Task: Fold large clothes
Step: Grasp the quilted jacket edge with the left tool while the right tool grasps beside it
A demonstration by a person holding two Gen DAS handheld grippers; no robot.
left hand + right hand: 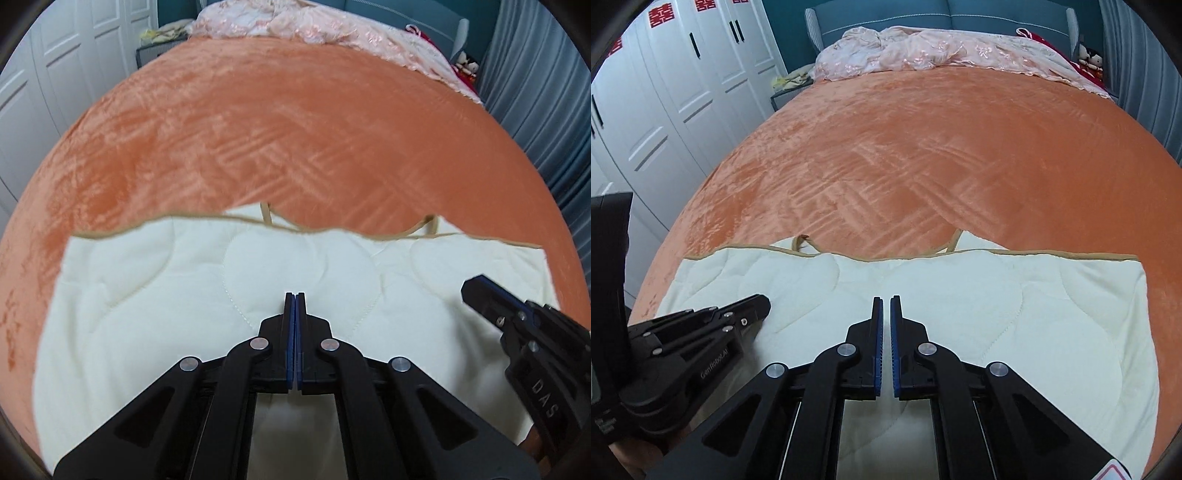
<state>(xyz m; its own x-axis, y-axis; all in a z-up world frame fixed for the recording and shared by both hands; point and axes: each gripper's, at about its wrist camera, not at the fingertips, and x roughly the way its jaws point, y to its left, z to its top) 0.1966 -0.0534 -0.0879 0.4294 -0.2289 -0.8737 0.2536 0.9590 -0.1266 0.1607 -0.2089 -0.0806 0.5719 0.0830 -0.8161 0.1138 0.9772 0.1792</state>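
- Lying flat across the near end of the bed [886, 155], the cream quilted garment [1015, 314] had its tan-bound edge [1052, 254] towards the headboard, with two thin straps [955, 240] poking out beyond that edge onto the orange cover.
- The left gripper [295, 295] hovered over the middle of the garment with its fingers [288, 332] pressed together and, as far as could be seen, no cloth between them.
- The right gripper [886, 299] hung over the same panel, its fingers [895, 343] parted by only a narrow slit and holding nothing.
- Both seemed placed between folds, so the step in hand was judged to be picking the next grip.
- Doing it well probably meant opening both pairs wide, taking the bound edge near its two corners, and pinching through all layers.
- Tucking the straps inside first would likely keep the fold tidy.
- Lifting both ends level should stop the padded cloth sagging or dragging the plush cover.
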